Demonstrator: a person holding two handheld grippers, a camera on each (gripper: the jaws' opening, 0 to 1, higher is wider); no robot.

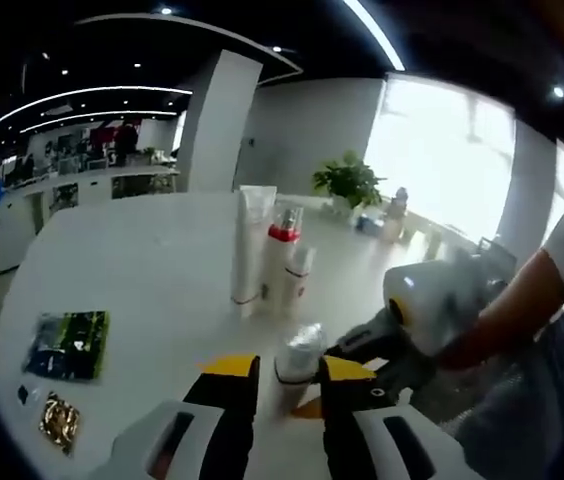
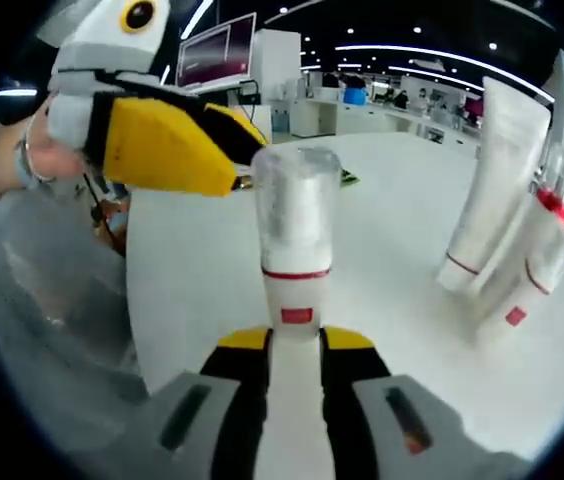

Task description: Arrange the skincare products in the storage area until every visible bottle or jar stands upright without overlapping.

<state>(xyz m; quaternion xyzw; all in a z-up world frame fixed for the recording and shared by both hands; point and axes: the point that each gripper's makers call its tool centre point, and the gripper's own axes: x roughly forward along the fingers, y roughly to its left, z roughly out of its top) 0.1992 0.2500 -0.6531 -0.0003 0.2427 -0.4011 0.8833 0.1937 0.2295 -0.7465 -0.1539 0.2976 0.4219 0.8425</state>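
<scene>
My right gripper (image 2: 294, 340) has its fingers (image 2: 245, 352) clamped on a white bottle (image 2: 293, 300) with a red band and a clear cap, standing upright on the white counter (image 2: 392, 240). Whether anything is inside it, I cannot tell. My left gripper (image 1: 289, 372) has its fingers parted around the same bottle's cap, not visibly touching. Ahead of the fingers, well apart, stand a white tube (image 1: 251, 245) and two red-trimmed bottles (image 1: 282, 258); their labels are too blurred to read.
</scene>
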